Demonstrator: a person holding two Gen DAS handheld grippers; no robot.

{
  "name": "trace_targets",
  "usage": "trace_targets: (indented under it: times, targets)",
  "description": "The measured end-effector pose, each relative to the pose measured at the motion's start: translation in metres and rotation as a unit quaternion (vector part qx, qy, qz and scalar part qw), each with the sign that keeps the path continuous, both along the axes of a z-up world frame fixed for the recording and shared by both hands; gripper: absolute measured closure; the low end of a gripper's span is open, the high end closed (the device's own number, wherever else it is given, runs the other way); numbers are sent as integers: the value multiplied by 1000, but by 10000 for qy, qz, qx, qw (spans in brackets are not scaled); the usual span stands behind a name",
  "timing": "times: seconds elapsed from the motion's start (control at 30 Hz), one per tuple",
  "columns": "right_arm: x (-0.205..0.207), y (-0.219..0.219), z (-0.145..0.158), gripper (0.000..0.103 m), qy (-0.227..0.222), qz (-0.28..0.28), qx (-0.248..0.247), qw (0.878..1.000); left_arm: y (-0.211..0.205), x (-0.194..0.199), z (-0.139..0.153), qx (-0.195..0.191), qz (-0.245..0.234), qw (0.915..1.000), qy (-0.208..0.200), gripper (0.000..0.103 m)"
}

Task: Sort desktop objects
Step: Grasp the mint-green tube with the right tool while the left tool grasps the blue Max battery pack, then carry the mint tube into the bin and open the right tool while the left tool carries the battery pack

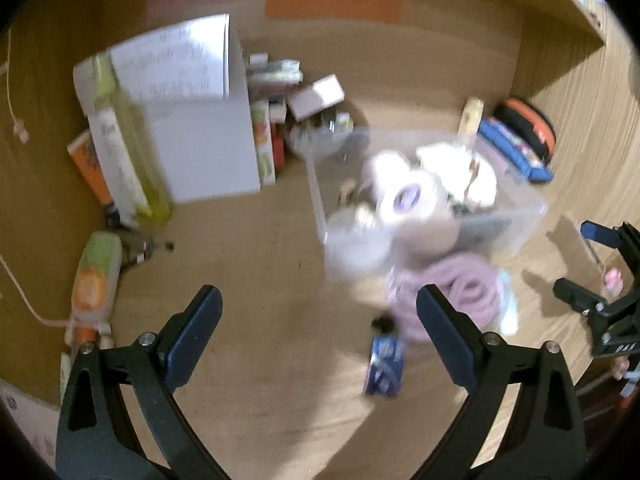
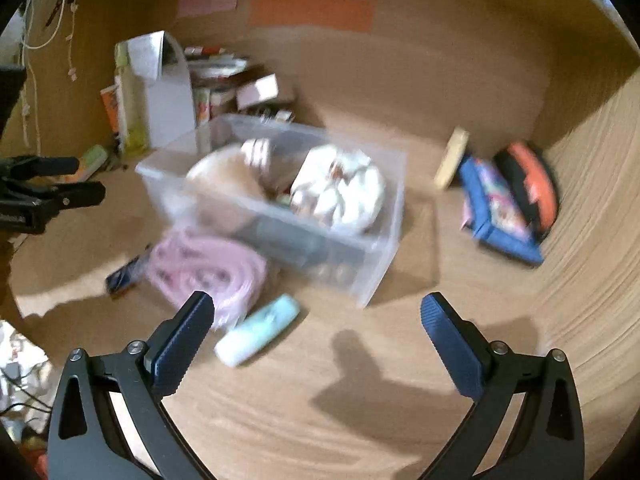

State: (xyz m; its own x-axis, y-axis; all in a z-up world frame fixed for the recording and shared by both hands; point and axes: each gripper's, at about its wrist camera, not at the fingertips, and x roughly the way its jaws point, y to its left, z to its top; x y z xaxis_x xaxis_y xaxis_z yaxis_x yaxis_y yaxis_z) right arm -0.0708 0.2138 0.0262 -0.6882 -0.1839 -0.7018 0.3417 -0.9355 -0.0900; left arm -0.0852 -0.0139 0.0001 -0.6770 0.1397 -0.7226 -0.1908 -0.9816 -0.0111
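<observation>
Left wrist view, from the left: an orange bottle lies by the wall, the left gripper gapes wide and empty over bare desk, then a blue tube, a pink coil touching the clear bin. Right gripper also wide, empty, near a mint tube.

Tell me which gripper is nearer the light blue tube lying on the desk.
Right. The right gripper hovers just in front of the light blue tube, close beside its left finger. The left gripper sits farther off, beyond the pink cord.
</observation>
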Motion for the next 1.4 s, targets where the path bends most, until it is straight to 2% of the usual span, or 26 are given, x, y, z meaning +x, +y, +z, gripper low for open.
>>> trace_targets:
  times: [0.13, 0.3, 0.4, 0.47, 0.5, 0.6, 0.7, 0.73, 0.87, 1.03, 1.1, 1.17, 1.27, 1.37, 1.4]
  targets:
    - [2, 2, -23, 0, -474, 160, -379, 9980, 4, 9, -25, -43, -126, 9994, -331, 4]
    - [6, -14, -46, 5, -720, 386, -316, 9962, 16, 16, -45, -134, -321, 9979, -551, 4]
    - [2, -23, -55, 13, -828, 491, -189, 9952, 24, 21, -52, -166, -481, 9969, -603, 4]
    - [-3, -26, -60, 24, -894, 504, -81, 9947, 27, 23, -55, -165, -527, 9967, -590, 5]
    - [-6, -29, -62, 26, -924, 535, -11, 9943, 28, 24, -57, -175, -538, 9967, -580, 5]
    - [-10, -32, -62, 30, -932, 601, 98, 9938, 31, 23, -61, -159, -610, 9959, -642, 22]
    - [-13, -31, -61, 32, -881, 617, 128, 9941, 32, 19, -65, -143, -635, 9953, -721, 28]
    - [-14, -30, -61, 35, -874, 595, 101, 9943, 33, 17, -67, -179, -637, 9951, -737, 34]
    - [-20, -18, -61, 51, -916, 452, -40, 9948, 35, 17, -67, -227, -628, 9957, -643, 41]
    - [-24, -7, -61, 61, -870, 306, -67, 9957, 36, 18, -67, -215, -647, 9961, -551, 50]
    - [-25, -8, -60, 65, -874, 309, -64, 9957, 37, 19, -66, -210, -670, 9961, -528, 56]
    - [-26, -9, -60, 75, -862, 341, -63, 9957, 38, 19, -66, -217, -694, 9961, -491, 60]
    - [-27, -13, -59, 78, -833, 391, -4, 9958, 37, 18, -66, -145, -717, 9961, -489, 65]
    - [-24, -13, -59, 80, -775, 364, 41, 9963, 32, 16, -65, -10, -658, 9968, -461, 77]
    - [-23, -11, -59, 80, -755, 343, 59, 9965, 29, 16, -65, 76, -655, 9967, -479, 77]
